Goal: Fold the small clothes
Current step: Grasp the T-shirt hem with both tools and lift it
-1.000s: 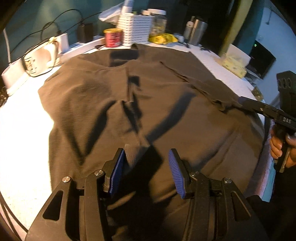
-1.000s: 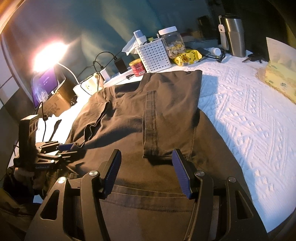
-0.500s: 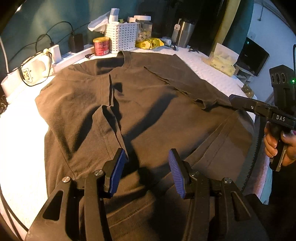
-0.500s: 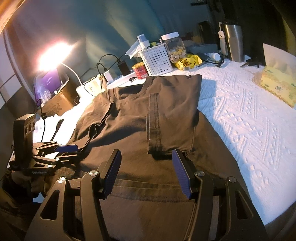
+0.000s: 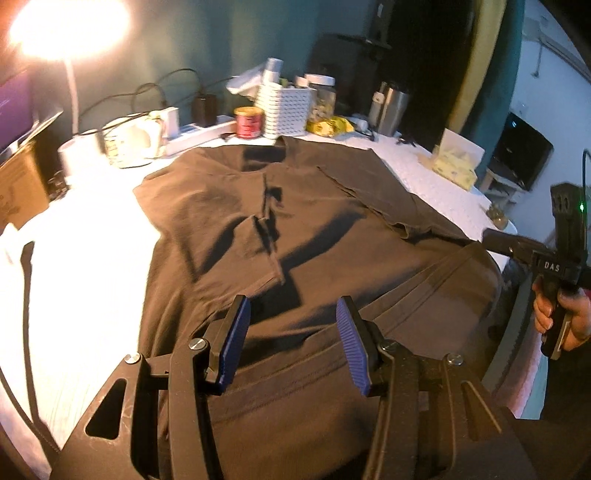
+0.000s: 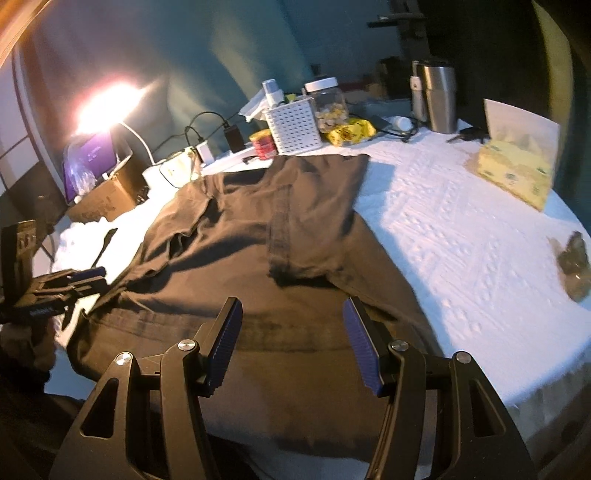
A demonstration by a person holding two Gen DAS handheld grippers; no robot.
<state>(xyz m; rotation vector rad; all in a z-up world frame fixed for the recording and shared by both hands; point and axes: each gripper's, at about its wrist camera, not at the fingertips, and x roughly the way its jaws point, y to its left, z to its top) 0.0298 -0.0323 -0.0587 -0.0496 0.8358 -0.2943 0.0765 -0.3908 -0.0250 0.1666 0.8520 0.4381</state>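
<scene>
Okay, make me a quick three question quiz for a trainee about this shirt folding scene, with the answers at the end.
1. True or false: the left gripper is clamped on the brown T-shirt.
2. What stands directly beside the white perforated basket: A) red tin B) tissue box C) steel tumbler?
3. Fill in: both sleeves lie folded ____ the shirt's body.

Key: 1 false, both grippers, including the right gripper, are open and empty; 2 A; 3 onto.

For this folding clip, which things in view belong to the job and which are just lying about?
Job: brown shirt, left tongs, right tongs.
Lying about: white basket, red tin, steel cup, tissue box, lamp.
</scene>
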